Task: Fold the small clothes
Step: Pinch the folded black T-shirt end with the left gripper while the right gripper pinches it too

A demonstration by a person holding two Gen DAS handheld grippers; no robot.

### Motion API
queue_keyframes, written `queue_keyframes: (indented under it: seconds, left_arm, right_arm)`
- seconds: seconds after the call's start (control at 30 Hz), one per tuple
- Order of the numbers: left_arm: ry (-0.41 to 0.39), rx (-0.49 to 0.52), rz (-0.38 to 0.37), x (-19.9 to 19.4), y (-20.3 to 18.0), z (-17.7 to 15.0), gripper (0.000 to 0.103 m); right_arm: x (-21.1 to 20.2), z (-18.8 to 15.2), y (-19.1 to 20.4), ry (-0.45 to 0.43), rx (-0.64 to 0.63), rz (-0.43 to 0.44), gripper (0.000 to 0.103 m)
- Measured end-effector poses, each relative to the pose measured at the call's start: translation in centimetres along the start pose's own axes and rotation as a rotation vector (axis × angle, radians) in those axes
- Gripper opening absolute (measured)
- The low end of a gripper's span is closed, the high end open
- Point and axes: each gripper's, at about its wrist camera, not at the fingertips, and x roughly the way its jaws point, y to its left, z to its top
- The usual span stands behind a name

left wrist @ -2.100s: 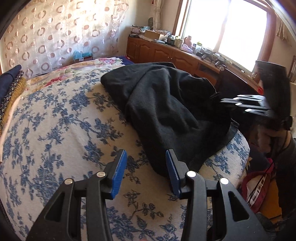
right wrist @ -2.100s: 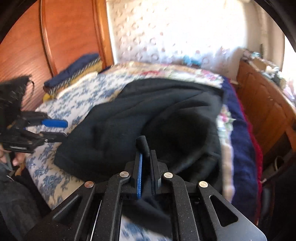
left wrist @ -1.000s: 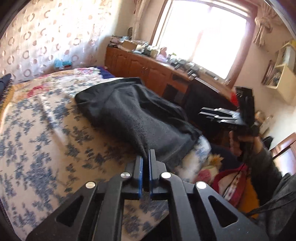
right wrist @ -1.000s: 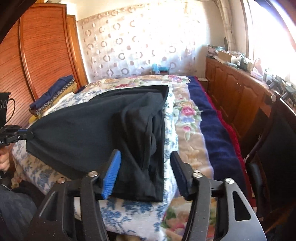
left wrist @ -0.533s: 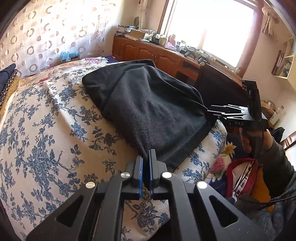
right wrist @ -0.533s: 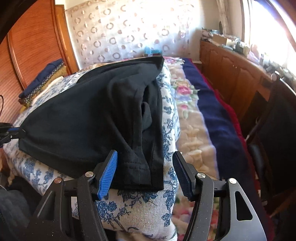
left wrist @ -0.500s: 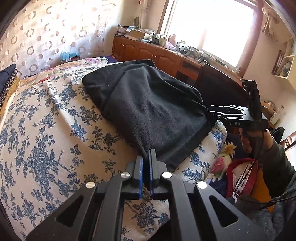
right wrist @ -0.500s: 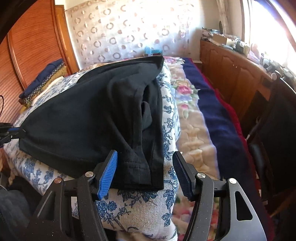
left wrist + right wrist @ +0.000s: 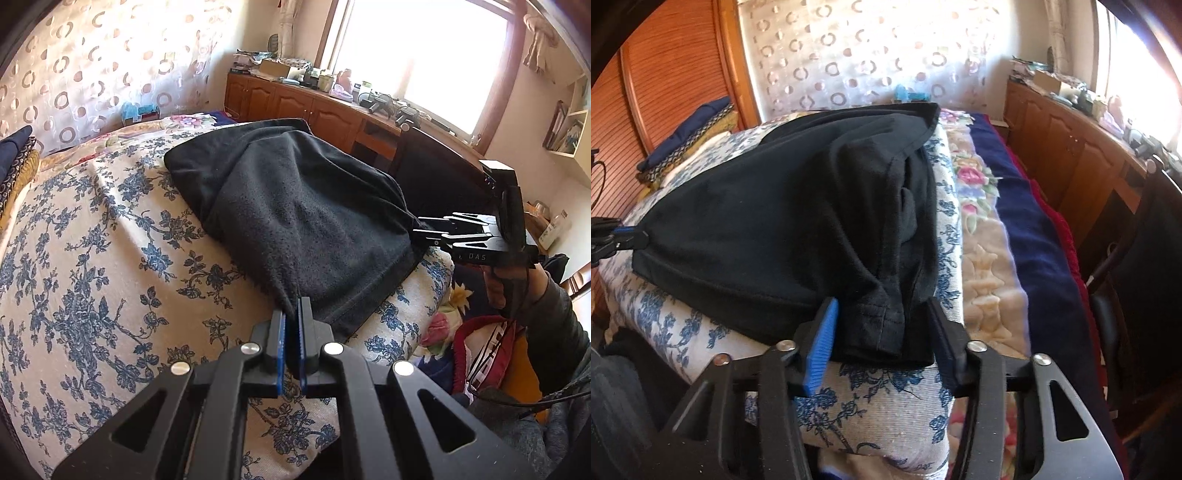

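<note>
A black garment point(image 9: 295, 218) lies spread on the bed's blue-flowered cover point(image 9: 92, 258). My left gripper point(image 9: 291, 306) is shut on its near left corner; in the right wrist view the left gripper point(image 9: 631, 236) pinches that corner at the far left. My right gripper point(image 9: 881, 310) straddles the bunched near right corner of the black garment point(image 9: 775, 221). Its jaws are closing with the cloth between them, and the pads are not squeezing it. The left wrist view has the right gripper point(image 9: 421, 227) at the garment's right edge, held by a hand.
Folded dark cloths point(image 9: 690, 136) are stacked by the wooden headboard. A navy blanket point(image 9: 1034, 229) runs along the bed's right side. A cluttered wooden cabinet point(image 9: 295, 107) stands under the window. A dark chair point(image 9: 436, 177) and a red bag point(image 9: 480, 350) sit beside the bed.
The left gripper closed on the garment's corner and stays there. The right gripper let go, opened, sank onto the other near corner, and its jaws have narrowed around the cloth.
</note>
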Motion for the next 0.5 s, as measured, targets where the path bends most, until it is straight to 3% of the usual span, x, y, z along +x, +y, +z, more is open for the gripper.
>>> queue_keyframes:
  seconds: [0.07,0.1,0.2,0.33,0.5]
  left_arm:
    - [0.001,0.0,-0.003,0.1,0.0,-0.1,0.002]
    - [0.001,0.004,-0.005,0.1,0.0,-0.1,0.002]
    - [-0.019,0.021,-0.017,-0.4,-0.3,-0.1,0.002]
    - [-0.096,0.032,-0.06,-3.1,-1.1,0.7,0.001]
    - [-0.122,0.026,-0.101,-5.4,-1.8,1.5,0.001]
  right_arm:
    - [0.0,0.1,0.1,0.006,-0.002,0.04,0.012]
    - [0.0,0.1,0.2,0.008,-0.004,0.057,0.009]
    - [-0.3,0.3,0.5,-0.001,-0.012,0.068,0.006]
    - [-3.6,1.0,0.0,-0.089,0.006,0.111,0.005]
    - [-8.0,2.0,-0.6,-0.18,0.02,0.146,0.005]
